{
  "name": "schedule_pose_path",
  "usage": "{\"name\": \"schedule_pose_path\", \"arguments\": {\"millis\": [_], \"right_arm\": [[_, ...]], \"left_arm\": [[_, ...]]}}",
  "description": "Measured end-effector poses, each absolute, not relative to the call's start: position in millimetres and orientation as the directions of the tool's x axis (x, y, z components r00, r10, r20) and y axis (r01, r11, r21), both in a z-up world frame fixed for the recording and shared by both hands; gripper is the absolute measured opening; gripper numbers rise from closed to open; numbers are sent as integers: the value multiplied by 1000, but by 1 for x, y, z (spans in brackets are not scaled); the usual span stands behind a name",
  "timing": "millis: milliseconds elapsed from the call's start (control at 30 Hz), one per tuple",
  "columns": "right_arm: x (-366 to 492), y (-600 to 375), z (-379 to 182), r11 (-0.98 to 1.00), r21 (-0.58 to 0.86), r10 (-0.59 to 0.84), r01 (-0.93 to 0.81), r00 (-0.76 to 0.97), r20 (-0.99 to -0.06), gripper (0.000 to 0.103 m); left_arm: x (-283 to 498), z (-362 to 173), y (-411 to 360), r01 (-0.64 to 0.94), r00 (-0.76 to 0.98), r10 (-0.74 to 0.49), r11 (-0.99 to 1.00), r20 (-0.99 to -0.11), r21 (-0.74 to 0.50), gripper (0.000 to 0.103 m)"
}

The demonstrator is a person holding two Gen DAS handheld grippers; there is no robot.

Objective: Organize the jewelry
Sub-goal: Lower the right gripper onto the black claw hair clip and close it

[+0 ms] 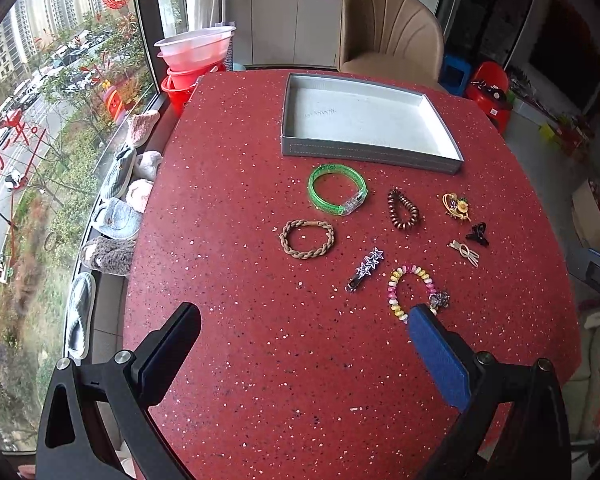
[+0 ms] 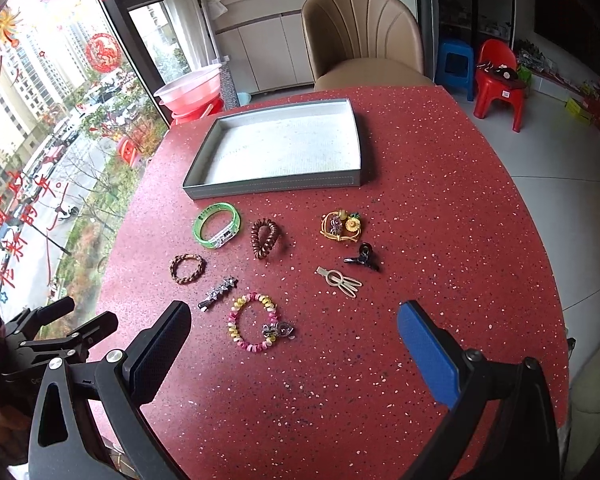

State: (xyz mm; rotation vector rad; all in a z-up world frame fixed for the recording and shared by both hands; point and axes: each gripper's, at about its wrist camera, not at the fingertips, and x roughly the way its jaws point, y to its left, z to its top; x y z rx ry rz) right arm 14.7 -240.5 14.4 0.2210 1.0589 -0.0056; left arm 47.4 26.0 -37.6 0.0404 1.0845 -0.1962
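The grey tray (image 2: 276, 186) sits on the red speckled table (image 2: 440, 208) at its far side, in front of the tan chair (image 2: 360, 36); its pale lined floor holds nothing. All jewelry lies on the table on the near side of the tray. Just beside the tray's near wall, toward its left end, lies the green bangle (image 2: 217, 225). To the right of the bangle is the brown coil tie (image 2: 265, 238), and further right the yellow flower ornament (image 2: 340, 226). Nearer than the tray in a second row are the braided brown bracelet (image 2: 187, 269), the black claw clip (image 2: 362, 258) and the beige hair clip (image 2: 338, 281). Nearest of all are the star barrette (image 2: 217, 294) and the pink and yellow bead bracelet (image 2: 254, 324). The left gripper (image 1: 304, 324) is held above the table with jaws wide apart and nothing between them; its blue pad (image 1: 440, 360) overlaps the bead bracelet in the left wrist view. The right gripper (image 2: 294, 320) is likewise spread wide and empty, framing the bead bracelet from above.
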Motion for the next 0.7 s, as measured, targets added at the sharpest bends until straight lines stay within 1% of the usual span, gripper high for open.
{"name": "schedule_pose_path", "arguments": {"millis": [100,267,367,500,700], "right_arm": [[24,-246,-5,981,153,90,122,417,-904,103],[41,-267,-46,974,160,106,161,300,-948,103],[52,-279,-63,970,158,99,182,297,-950,103],[71,-293,-85,963,149,82,226,281,-956,103],[102,-302,-103,951,132,48,280,286,-957,103]], "left_arm": [[60,-51,24,185,449,-96,983,-888,-13,103],[82,-80,21,184,406,-94,983,-909,-19,103],[92,-90,20,173,410,-104,984,-906,-35,103],[110,-108,16,152,404,-87,988,-911,-27,103],[136,-125,11,117,408,-76,993,-910,-31,103]]}}
